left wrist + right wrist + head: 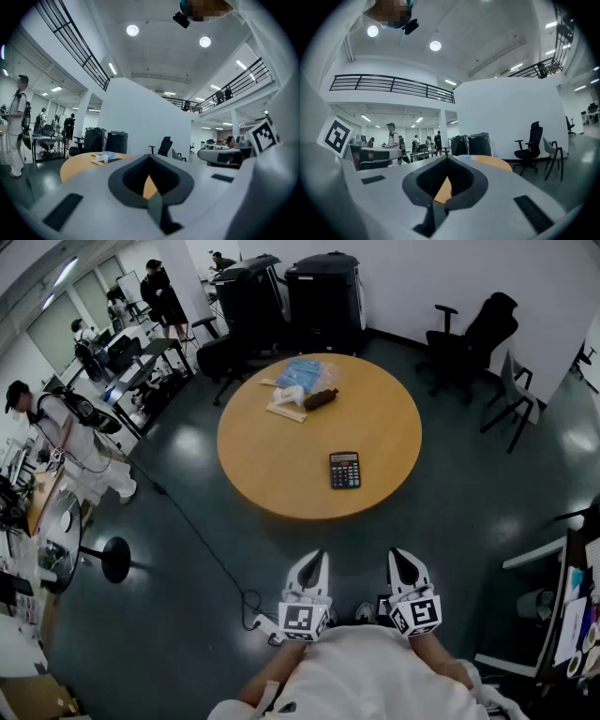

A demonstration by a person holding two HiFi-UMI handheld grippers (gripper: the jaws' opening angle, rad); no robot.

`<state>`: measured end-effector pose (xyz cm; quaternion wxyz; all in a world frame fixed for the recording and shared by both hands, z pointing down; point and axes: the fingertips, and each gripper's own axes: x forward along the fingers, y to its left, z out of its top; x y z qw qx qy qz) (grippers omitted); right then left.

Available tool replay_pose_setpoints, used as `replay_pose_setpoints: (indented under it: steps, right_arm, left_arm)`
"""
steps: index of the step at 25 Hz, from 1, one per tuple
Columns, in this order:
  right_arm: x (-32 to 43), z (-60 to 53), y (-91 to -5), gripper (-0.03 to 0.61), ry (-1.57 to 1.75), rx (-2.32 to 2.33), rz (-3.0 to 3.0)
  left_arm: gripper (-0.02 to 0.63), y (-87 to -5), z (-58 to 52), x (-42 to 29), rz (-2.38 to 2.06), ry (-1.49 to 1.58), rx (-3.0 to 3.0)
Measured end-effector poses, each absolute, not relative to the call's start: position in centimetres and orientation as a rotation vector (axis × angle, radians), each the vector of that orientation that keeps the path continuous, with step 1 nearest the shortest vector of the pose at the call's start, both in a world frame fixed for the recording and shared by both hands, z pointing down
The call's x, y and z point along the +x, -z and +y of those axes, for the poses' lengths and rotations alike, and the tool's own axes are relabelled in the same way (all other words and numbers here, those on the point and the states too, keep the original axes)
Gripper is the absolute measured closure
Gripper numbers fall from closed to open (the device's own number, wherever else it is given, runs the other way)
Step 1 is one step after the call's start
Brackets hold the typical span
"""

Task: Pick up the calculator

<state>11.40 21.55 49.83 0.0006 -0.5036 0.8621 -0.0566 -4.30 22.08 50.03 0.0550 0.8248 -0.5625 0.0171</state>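
The black calculator (pixel 344 470) lies flat on the round wooden table (pixel 272 451), towards the table's near right side. Both grippers are held close to the person's body, short of the table's near edge and well apart from the calculator. My left gripper (pixel 321 556) has its jaws together with nothing between them, and my right gripper (pixel 395 555) looks the same. Each gripper points level towards the table. The left gripper view shows its joined jaws (pixel 150 157) and the table (pixel 78 164) beyond; the right gripper view shows its jaws (pixel 446 158) likewise. Neither gripper view shows the calculator.
A blue plastic bag (pixel 302 373), a dark bottle (pixel 321 398) and a flat paper piece (pixel 286 412) lie on the table's far side. Black office chairs (pixel 469 338) and black bins (pixel 323 296) stand behind. A cable (pixel 211 559) crosses the floor; people stand at desks far left.
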Motion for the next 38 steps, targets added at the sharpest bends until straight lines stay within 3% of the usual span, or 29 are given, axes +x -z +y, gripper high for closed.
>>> replay_pose_setpoints:
  steps: [28, 38]
  right_arm:
    - [13.5, 18.2, -51.8, 0.564, 0.231, -1.490, 2.775]
    - [12.2, 9.4, -52.6, 0.563, 0.194, -1.426, 2.845]
  left_arm:
    - [0.607, -53.8, 20.2, -2.0, -1.711, -0.099, 2.391]
    - [0.607, -56.5, 9.7, -4.2, -1.736, -0.129, 2.372]
